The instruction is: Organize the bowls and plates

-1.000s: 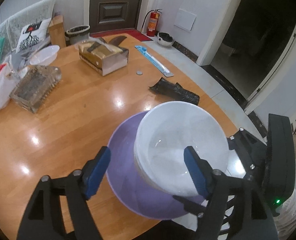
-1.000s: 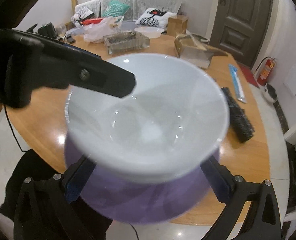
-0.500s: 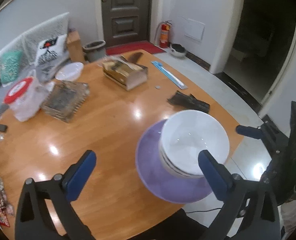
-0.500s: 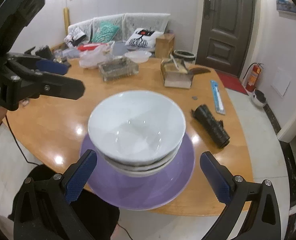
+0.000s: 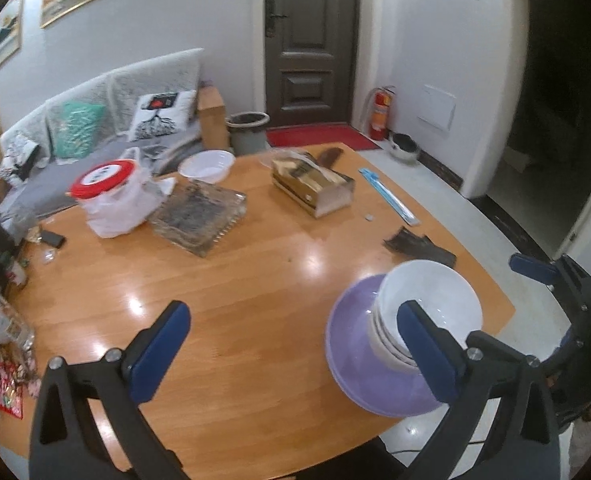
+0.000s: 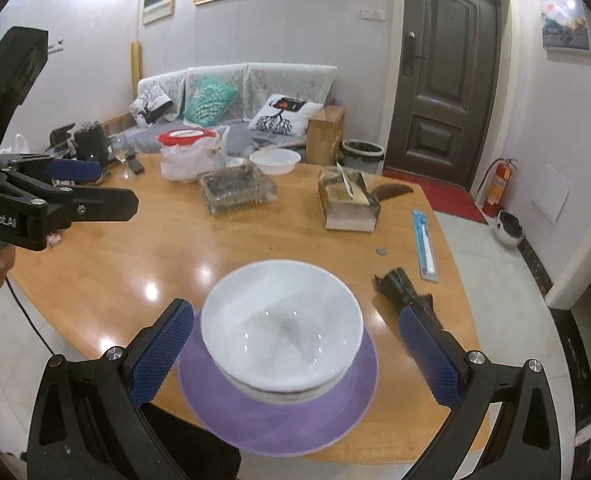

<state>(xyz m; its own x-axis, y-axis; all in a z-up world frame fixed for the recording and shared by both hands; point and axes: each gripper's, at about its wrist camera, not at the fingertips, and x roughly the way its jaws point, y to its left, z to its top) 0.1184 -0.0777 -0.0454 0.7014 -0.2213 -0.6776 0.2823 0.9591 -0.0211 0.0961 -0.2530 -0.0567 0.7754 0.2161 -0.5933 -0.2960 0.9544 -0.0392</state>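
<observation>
Nearest the lens in the right wrist view: right gripper [image 6: 295,354], blue-padded fingers [image 6: 161,350] spread wide, gripping nothing, framing the crockery without touching it. Between them at lower centre, a stack of white bowls [image 6: 281,326] nested one inside another (top bowl empty, faint glints on the glaze; exact count of bowls unclear), sitting in the middle of a purple plate [image 6: 279,420]. Plate set at the near edge of the wooden table [image 6: 107,264], rim overhanging that edge slightly.

In the left wrist view: left gripper [image 5: 293,352] likewise spread wide and empty at bottom centre, over bare wood; same stack of white bowls [image 5: 429,304] and purple plate [image 5: 351,352] at lower right, partly behind one finger pad.

Just beyond the plate, right of centre: crumpled black bag [image 6: 405,292], then a coin [image 6: 381,251] and a long blue-and-white packet [image 6: 425,244] toward the right edge.

Mid-table: open tissue box [image 6: 347,200], a tissue poking out the top; glass tray [image 6: 237,190] holding something dark (contents not identifiable).

Further back, upper centre: small white bowl [image 6: 275,160], seemingly empty; red-lidded tub [image 6: 187,140] wrapped in a white plastic bag. Upper left: wine glass [image 6: 121,152].

Beyond the table: sofa with cushions [image 6: 235,96], bin [image 6: 361,152], dark door [image 6: 443,88], fire extinguisher [image 6: 499,186].
</observation>
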